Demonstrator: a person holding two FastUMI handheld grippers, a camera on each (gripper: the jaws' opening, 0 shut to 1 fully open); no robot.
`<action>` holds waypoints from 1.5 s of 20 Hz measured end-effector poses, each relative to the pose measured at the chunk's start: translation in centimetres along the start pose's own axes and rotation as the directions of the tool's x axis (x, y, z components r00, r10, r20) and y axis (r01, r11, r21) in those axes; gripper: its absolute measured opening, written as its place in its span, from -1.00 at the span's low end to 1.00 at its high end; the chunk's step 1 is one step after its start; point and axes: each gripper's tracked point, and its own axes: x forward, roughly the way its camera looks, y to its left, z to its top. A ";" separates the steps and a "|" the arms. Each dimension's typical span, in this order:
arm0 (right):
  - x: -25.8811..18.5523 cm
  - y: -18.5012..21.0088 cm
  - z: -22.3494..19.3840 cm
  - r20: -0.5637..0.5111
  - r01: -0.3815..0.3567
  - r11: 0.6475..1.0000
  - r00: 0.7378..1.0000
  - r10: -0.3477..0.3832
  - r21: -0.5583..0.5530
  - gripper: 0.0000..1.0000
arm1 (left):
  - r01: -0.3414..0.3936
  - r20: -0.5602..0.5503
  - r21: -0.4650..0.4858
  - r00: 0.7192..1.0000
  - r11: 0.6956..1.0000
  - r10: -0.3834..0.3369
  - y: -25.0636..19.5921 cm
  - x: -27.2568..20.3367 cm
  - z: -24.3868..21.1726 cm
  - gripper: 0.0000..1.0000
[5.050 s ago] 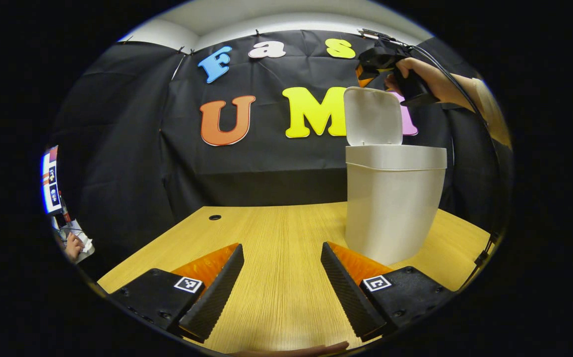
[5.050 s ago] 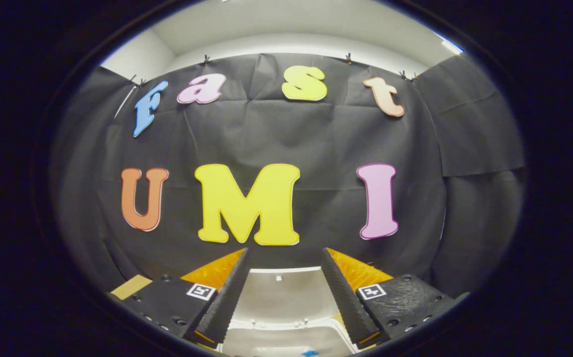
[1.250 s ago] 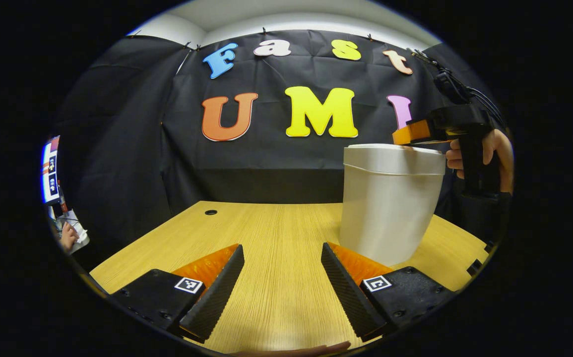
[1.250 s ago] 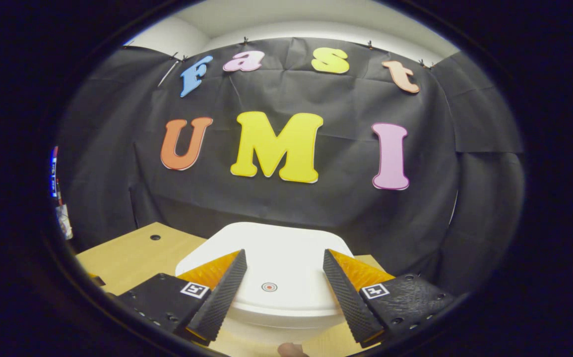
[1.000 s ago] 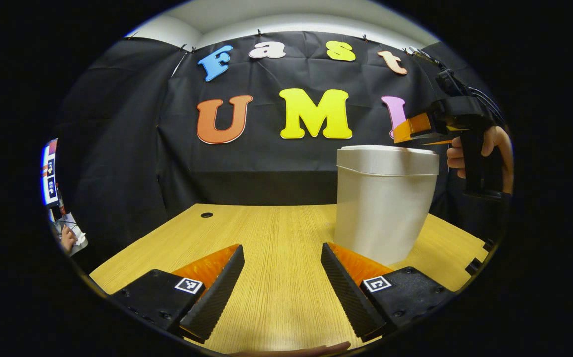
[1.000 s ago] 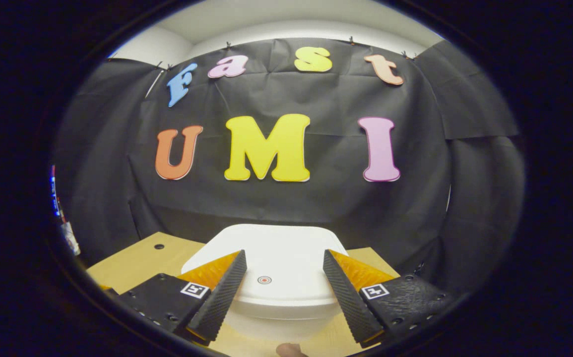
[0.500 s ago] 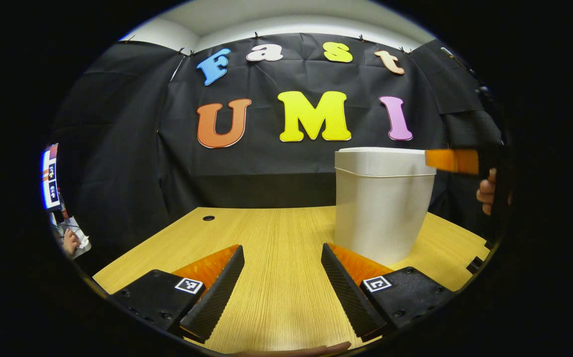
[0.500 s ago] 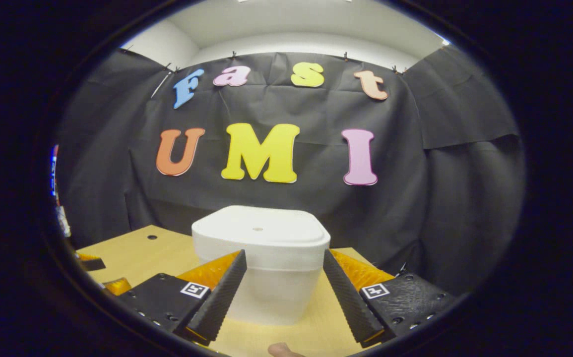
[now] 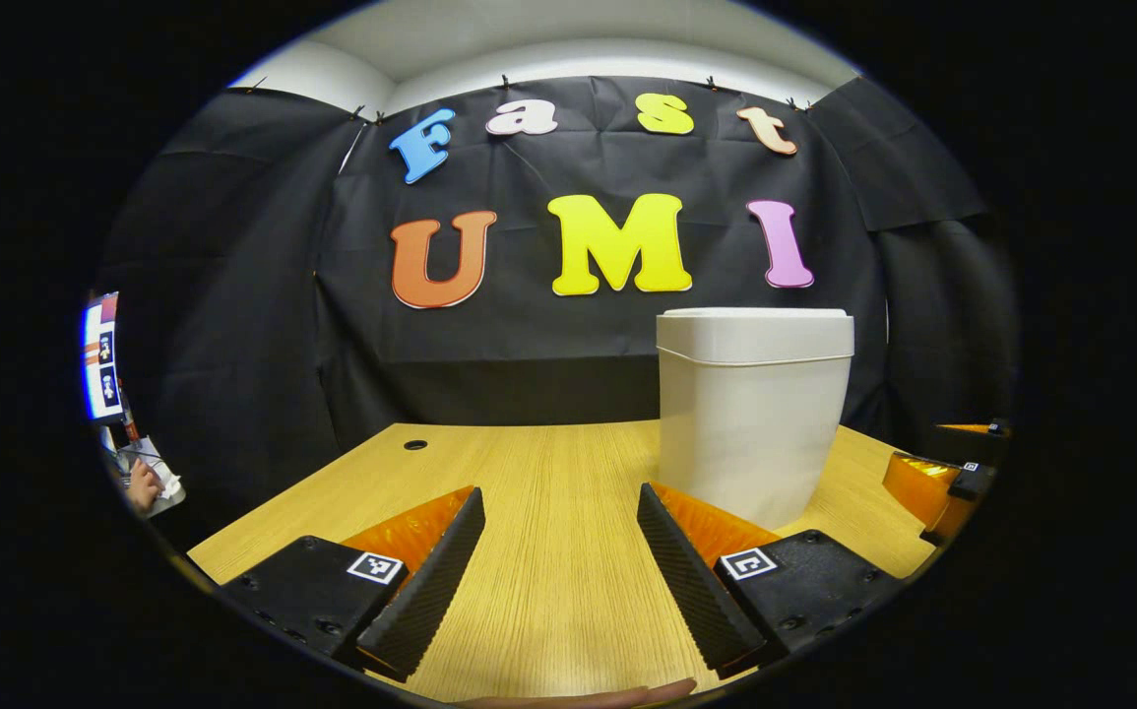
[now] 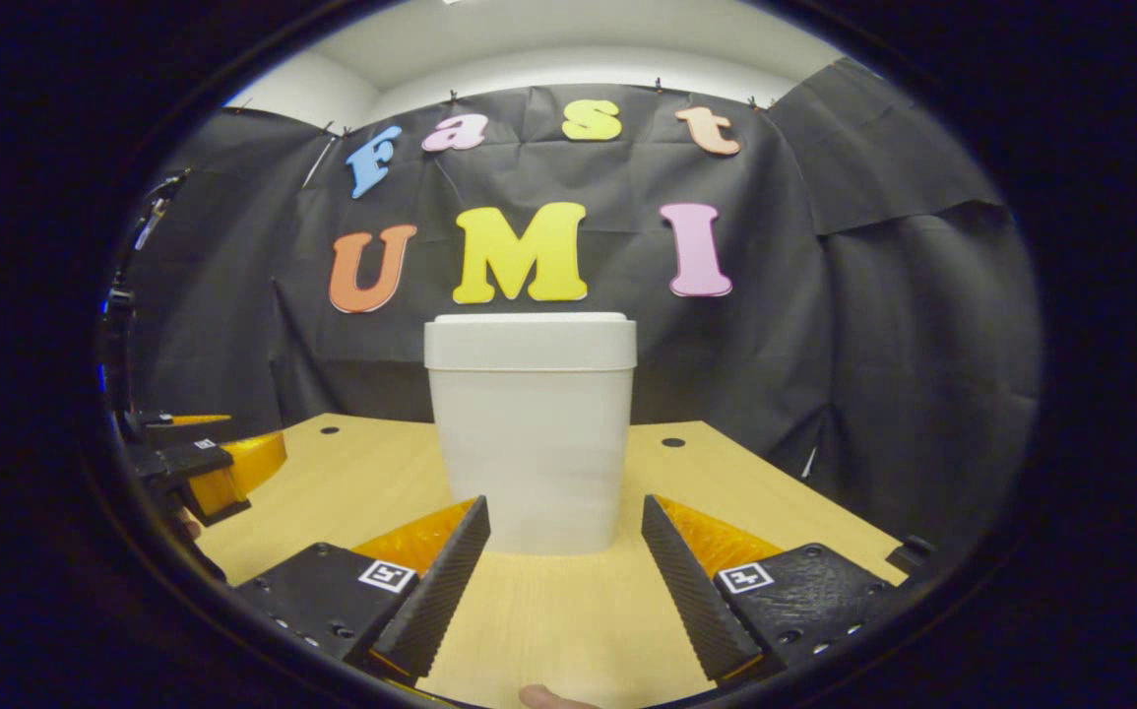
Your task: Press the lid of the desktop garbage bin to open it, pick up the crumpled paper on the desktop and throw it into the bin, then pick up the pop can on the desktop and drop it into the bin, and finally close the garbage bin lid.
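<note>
Ahead, shut bin (image 10: 530,433) upright, seemingly apart from both spread grippers.

Wooden table (image 9: 548,492) bears white bin (image 9: 750,414)

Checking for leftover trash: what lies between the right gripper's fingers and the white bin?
Only bare wooden tabletop, seen in the right gripper view, lies between the open right gripper and the closed white plastic bin.

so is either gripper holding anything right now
Nothing is held. The left gripper and right gripper are both open with bare table between their fingers, and the bin stands apart, lid shut.
</note>
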 end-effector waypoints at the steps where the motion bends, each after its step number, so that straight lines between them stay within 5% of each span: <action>1: -0.1 -0.3 0.0 0.003 0.006 1.000 1.000 -0.006 0.004 0.94 | 0.001 -0.001 0.003 1.000 1.000 -0.001 -0.1 0.0 -0.1 1.00; 10: -0.2 -1.2 0.7 -0.017 -0.018 0.995 1.000 0.020 0.093 0.90 | 0.004 0.011 0.001 1.000 1.000 -0.004 -0.2 -0.6 0.2 1.00; 30: -0.4 -1.3 0.8 0.007 -0.037 0.995 0.999 0.037 0.094 0.92 | 0.016 0.020 0.007 1.000 1.000 -0.016 -1.1 -1.1 0.5 1.00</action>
